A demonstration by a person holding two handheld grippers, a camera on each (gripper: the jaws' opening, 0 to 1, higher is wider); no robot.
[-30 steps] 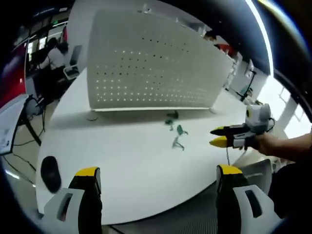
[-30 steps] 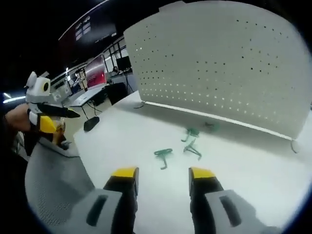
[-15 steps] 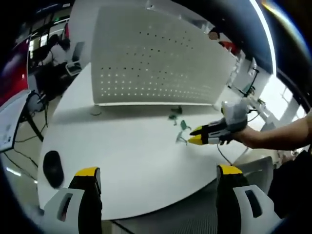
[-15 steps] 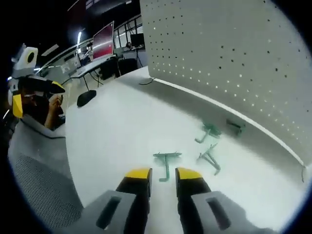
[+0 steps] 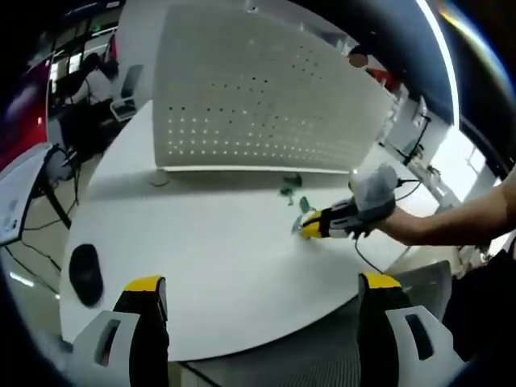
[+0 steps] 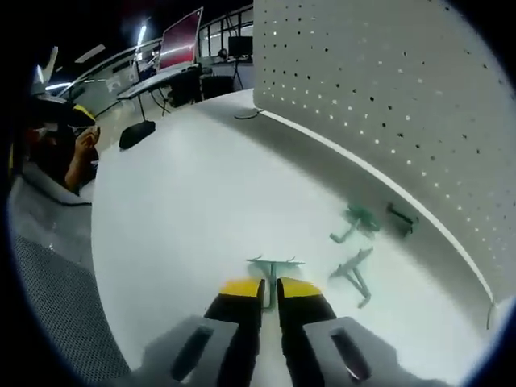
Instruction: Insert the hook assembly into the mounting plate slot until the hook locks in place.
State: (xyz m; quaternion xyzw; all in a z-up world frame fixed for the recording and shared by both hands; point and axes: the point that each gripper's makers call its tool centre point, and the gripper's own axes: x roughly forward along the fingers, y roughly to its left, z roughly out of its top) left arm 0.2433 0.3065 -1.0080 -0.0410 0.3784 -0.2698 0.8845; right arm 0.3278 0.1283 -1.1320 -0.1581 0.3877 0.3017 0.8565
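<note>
The right claw (image 6: pixel 268 292) is sitting low on the desk (image 6: pixel 177 210) with its yellow-tipped jaws drawn nearly together around the stem of a green hook (image 6: pixel 272 266), whose crossbar is showing just past the tips. Whether the pads are actually pinching the stem or only flanking it, I cannot tell. In the left gripper view the same claw (image 5: pixel 310 229) is reaching in from the right, its tips at the green pieces. The left claw (image 5: pixel 258 286) is hanging wide and empty over the near edge of the desk, well back from the work.

Taking the perforated white panel (image 6: pixel 387 89) as landmark: the gripped hook is lying well out in front of it; two more green hooks (image 6: pixel 355 274) (image 6: pixel 355 220) are lying nearer its foot, and a small dark piece (image 6: pixel 401 218) is resting just at its base. That panel, standing upright on the desk, is probably the mounting plate. A black mouse (image 5: pixel 84 272) is lying far out from it, towards the desk's edge.

As for progress, I judge the task to be barely starting: no hook is in any slot of the panel. Lifting, carrying to the panel, inserting and locking are all left.
</note>
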